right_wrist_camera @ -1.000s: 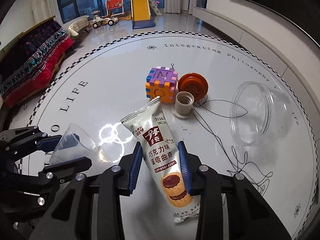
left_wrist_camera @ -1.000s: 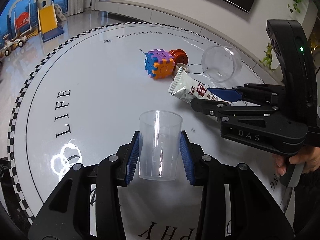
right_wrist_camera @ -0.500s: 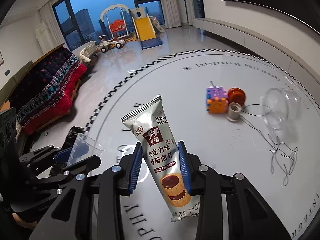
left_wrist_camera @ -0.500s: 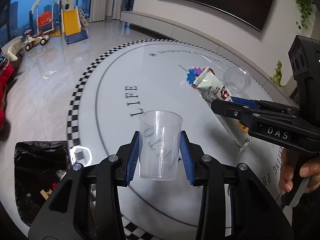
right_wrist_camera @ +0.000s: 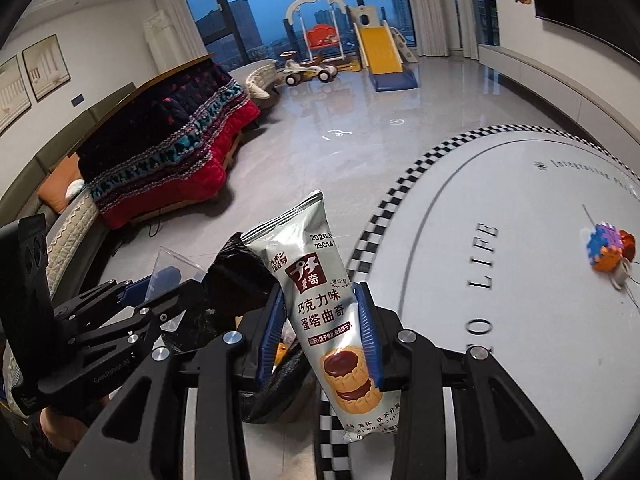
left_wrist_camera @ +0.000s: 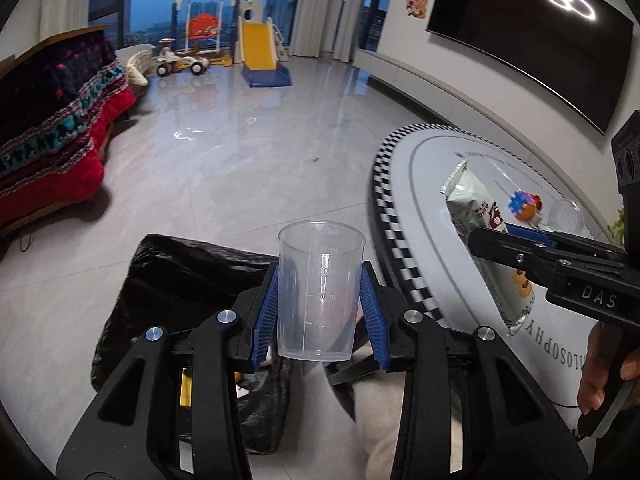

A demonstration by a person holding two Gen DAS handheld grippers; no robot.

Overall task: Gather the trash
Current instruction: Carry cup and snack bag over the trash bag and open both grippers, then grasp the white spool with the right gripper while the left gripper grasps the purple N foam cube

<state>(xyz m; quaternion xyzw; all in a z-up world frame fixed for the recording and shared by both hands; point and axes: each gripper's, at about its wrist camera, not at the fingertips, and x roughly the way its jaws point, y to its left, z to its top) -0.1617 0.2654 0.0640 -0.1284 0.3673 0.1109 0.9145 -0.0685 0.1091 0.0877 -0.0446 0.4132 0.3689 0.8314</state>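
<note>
My left gripper is shut on a clear plastic measuring cup, held upright above a black trash bag on the floor. My right gripper is shut on a silver biscuit wrapper, held off the round table's left edge beside the same black bag. The wrapper also shows in the left wrist view, with the right gripper to the right of the cup. The left gripper and the cup show at the left of the right wrist view.
A round white table with a checkered rim stands to the right. On it lie a colourful puzzle cube, an orange yo-yo with string, and a clear plastic jar. A sofa with a red blanket stands at the left. Toys stand by the far window.
Both grippers have swung left off the table with their loads. The cup and wrapper now hang over the floor by the black trash bag.
</note>
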